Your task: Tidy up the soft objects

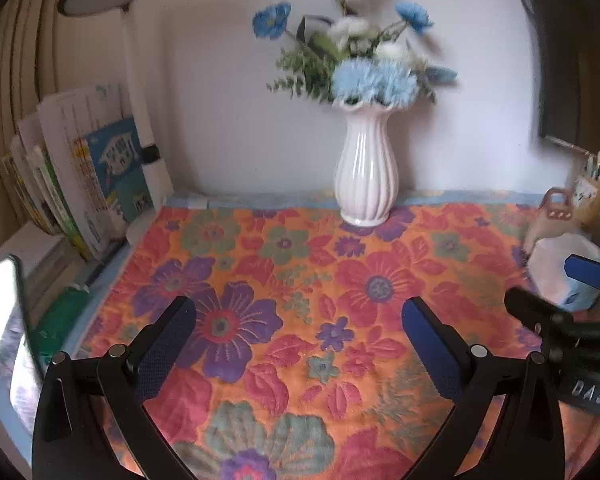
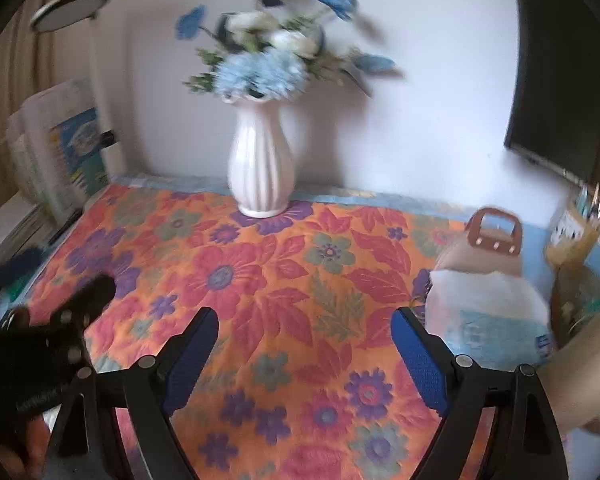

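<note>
A soft white and light-blue pack lies at the right side of the flowered cloth, in front of a beige bag with a brown handle. My right gripper is open and empty, its right finger close to the pack. In the left wrist view my left gripper is open and empty over the middle of the cloth. The pack and the bag sit far right there, with the right gripper in front of them.
A white ribbed vase with blue and white flowers stands at the back centre by the wall. Books and a white lamp stand at the left. A pen holder and a dark monitor are at the right.
</note>
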